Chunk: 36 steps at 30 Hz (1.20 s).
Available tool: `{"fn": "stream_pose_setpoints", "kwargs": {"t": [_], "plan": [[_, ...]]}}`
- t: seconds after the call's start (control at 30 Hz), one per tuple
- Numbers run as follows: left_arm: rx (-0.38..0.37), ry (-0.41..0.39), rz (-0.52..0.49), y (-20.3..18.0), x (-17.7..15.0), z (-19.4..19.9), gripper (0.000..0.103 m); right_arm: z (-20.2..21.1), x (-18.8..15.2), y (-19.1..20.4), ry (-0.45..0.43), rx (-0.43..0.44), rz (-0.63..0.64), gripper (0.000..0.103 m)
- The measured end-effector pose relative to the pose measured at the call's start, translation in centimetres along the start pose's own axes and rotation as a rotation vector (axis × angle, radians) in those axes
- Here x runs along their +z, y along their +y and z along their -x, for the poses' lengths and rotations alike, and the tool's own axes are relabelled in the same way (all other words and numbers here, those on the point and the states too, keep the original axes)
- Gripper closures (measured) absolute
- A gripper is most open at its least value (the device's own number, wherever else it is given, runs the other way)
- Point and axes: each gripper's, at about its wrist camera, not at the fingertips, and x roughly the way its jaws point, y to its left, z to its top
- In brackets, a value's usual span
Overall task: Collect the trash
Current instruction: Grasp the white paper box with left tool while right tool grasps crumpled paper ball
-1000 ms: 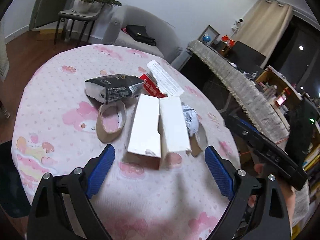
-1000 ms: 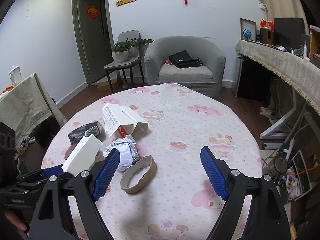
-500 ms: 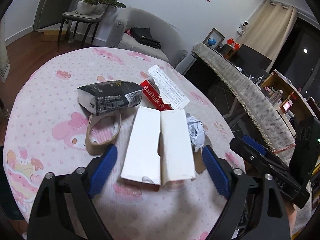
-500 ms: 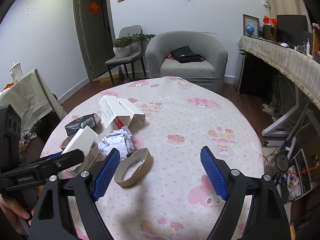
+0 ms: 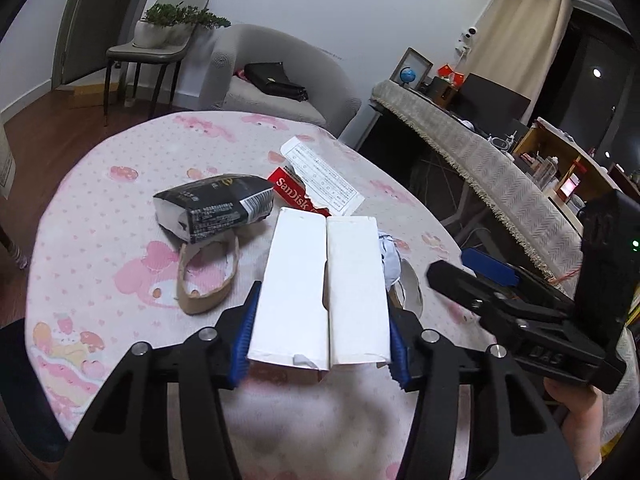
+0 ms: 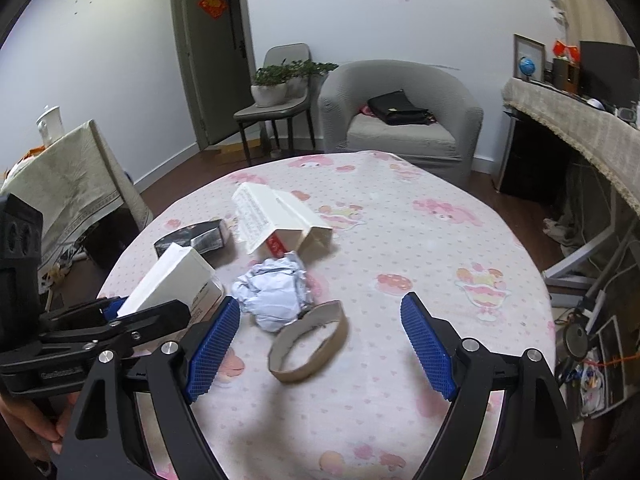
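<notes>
The left claw [image 5: 320, 344] has gone from wide open to closing on the white box [image 5: 320, 288], pads now touching its sides on the tabletop [image 5: 100, 240], so pickup looks imminent. The right claw [image 6: 320, 346] stays open above the cardboard ring [image 6: 308, 340].

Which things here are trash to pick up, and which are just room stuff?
Trash: white box between the closing left gripper pads, crumpled paper, cardboard ring, black packet, torn SanDisk pack.

Room stuff: armchair, black bag, potted plants.
</notes>
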Motion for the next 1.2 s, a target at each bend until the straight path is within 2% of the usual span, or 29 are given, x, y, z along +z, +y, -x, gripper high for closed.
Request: {"fn": "stream_pose_setpoints", "kwargs": {"t": [0.17, 0.3, 0.37, 0.57, 0.93, 1.2], "plan": [[0.006, -0.010, -0.014, 0.6, 0.1, 1.5, 0.047, -0.8, 0.2, 1.5, 0.018, 0.030, 0.060, 0.019], [0.005, -0.020, -0.018, 1.3, 0.2, 2.5, 0.046, -2.0, 0.3, 3.3, 0.046, 0.012, 0.130, 0.020], [0.004, -0.022, -0.015, 1.6, 0.2, 3.0, 0.046, -2.5, 0.4, 3.7, 0.057, 0.000, 0.145, 0.027], [0.002, -0.029, 0.000, 2.9, 0.5, 4.5, 0.046, -4.1, 0.3, 4.4, 0.084, -0.051, 0.184, 0.031], [0.020, -0.064, 0.004, 4.5, 0.8, 7.6, 0.046, -6.0, 0.6, 5.0, 0.134, -0.125, 0.166, 0.048], [0.059, -0.090, -0.010, 6.3, 0.7, 9.2, 0.046, -5.1, 0.4, 5.9, 0.152, -0.081, 0.091, 0.051]]}}
